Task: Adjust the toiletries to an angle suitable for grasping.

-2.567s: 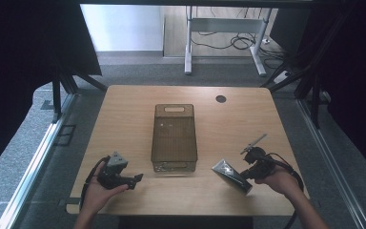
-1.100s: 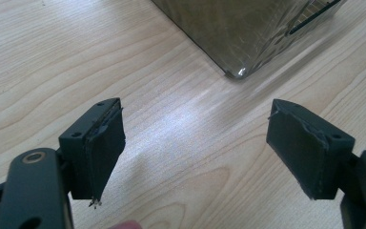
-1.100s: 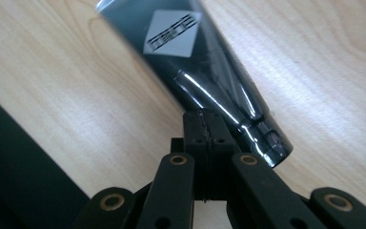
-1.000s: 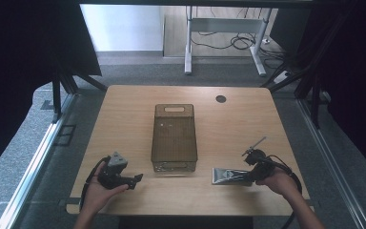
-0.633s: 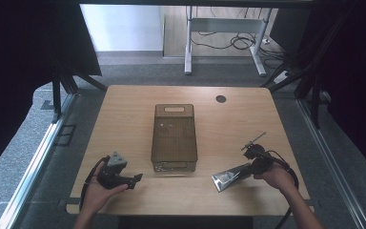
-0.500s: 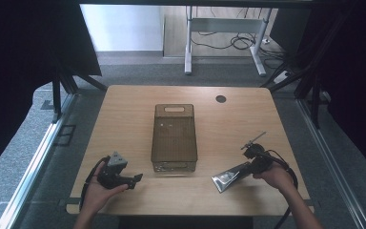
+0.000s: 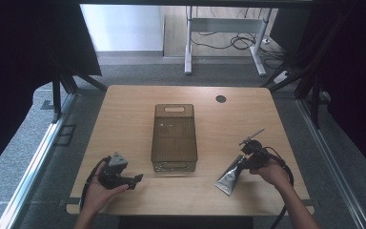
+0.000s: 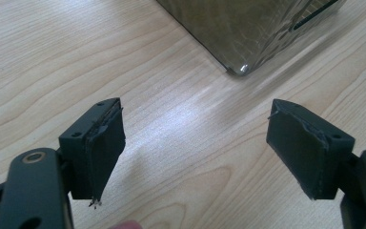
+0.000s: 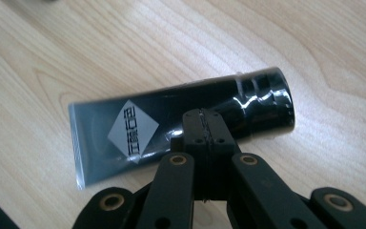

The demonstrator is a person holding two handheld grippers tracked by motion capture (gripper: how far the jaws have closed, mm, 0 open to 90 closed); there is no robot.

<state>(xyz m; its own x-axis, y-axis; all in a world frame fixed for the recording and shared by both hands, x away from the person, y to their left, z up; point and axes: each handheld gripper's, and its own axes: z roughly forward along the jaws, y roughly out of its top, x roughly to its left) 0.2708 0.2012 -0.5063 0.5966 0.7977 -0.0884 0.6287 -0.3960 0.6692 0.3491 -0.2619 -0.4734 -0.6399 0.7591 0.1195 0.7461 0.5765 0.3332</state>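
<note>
Across the middle of the high view sits one light wooden table [image 7: 124, 119] with rounded corners, its grain running side to side, with one dark round hole [image 7: 220, 98] near its upper right. Grey carpet surrounds it, black curtains close both sides of the frame, and at the top a grey metal stand [image 7: 224, 28] with loose cables stands on a paler floor. One smoked translucent bin [image 7: 174, 138] with a handle slot lies lengthwise at table centre. One dark tube [image 7: 230, 175] with a white diamond label lies flat at lower right of the table, well apart from the bin. The right gripper [image 7: 246, 160], held by the right hand [image 7: 272, 172], is at the tube's cap end; in the right gripper view its jaws are pressed together with no gap, and the tube [image 9: 171, 129] lies crosswise just beyond and partly under their tips, cap toward the frame's right. Whether the tips touch it I cannot tell. The left gripper [image 7: 136, 180], in the left hand [image 7: 100, 188] at lower left of the table, rests near the bin's lower left corner; the left gripper view shows its jaws spread wide over bare wood, with the bin's corner [image 8: 240, 69] ahead. Count: two grippers, one tube, one bin.
</note>
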